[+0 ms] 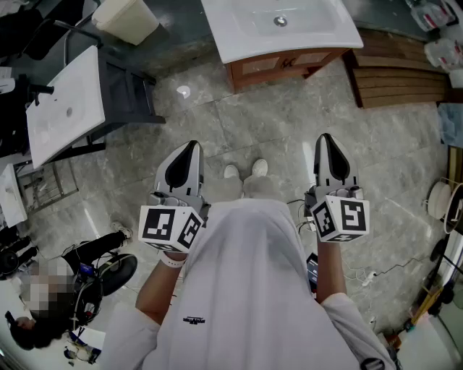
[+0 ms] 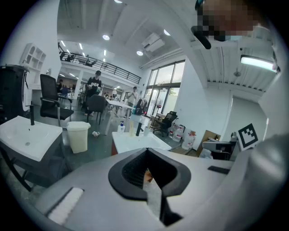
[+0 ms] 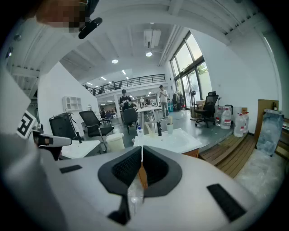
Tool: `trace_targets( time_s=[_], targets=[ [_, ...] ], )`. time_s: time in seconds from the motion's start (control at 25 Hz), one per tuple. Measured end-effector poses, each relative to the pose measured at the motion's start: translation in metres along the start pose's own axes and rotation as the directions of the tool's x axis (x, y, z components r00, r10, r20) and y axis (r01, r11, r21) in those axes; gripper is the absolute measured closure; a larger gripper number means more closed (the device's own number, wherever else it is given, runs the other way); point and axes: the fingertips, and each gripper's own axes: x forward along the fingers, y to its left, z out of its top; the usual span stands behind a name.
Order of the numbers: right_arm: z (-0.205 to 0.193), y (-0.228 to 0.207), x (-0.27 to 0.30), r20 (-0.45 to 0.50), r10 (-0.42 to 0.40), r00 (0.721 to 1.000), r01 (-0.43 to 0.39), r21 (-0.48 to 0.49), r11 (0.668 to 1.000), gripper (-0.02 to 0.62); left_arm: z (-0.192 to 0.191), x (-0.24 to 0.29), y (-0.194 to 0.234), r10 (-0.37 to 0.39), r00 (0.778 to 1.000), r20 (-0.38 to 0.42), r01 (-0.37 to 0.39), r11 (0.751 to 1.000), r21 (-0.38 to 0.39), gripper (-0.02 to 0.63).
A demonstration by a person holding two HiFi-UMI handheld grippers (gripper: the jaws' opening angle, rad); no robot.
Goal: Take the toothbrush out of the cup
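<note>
Both grippers are held at waist height over the tiled floor, well short of a white sink vanity [image 1: 282, 32]. My left gripper [image 1: 189, 148] and my right gripper [image 1: 327, 141] are both shut with nothing between the jaws. In the right gripper view the shut jaws [image 3: 142, 153] point at the vanity top [image 3: 174, 140], where a pale cup [image 3: 170, 127] stands beside a black faucet [image 3: 158, 127]; what is in the cup is too small to tell. In the left gripper view my left gripper [image 2: 146, 152] faces the same counter, with the cup [image 2: 147, 131] far off.
A cream waste bin [image 1: 126, 18] stands left of the vanity. A second white sink on a dark frame [image 1: 65, 108] is at the left. A wooden platform [image 1: 401, 72] lies at the right, with water jugs [image 3: 239, 124]. Cables and gear crowd the lower corners.
</note>
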Motion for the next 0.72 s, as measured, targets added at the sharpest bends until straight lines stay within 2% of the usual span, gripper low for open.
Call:
trace_targets(
  time_s=[0.12, 0.28, 0.4, 0.52, 0.72],
  targets=[
    [-0.002, -0.004, -0.031, 0.003, 0.025, 1.000, -0.025, 0.012, 1.000, 0.589, -0.004, -0.013, -0.034, -0.018, 1.000, -0.007, 0.018, 1.000, 0.016, 0.600],
    [-0.006, -0.018, -0.058, -0.020, 0.023, 1.000, -0.024, -0.023, 0.999, 0.589, 0.000, -0.018, -0.068, -0.041, 0.999, 0.002, 0.041, 0.998, 0.049, 0.600],
    [-0.007, -0.029, -0.065, -0.034, 0.049, 0.998, -0.050, -0.002, 0.999, 0.589, 0.004, -0.015, -0.084, -0.050, 0.999, 0.005, 0.049, 0.997, 0.065, 0.600],
    [0.003, -0.035, -0.069, 0.008, 0.102, 0.995, -0.102, 0.041, 0.994, 0.588, 0.003, -0.006, -0.097, -0.058, 0.998, -0.004, 0.058, 0.995, 0.079, 0.600],
    [0.007, -0.059, -0.067, 0.033, 0.095, 0.995, -0.095, 0.010, 0.995, 0.588, 0.001, 0.014, -0.113, -0.065, 0.998, -0.008, 0.066, 0.994, 0.083, 0.600]
  ],
)
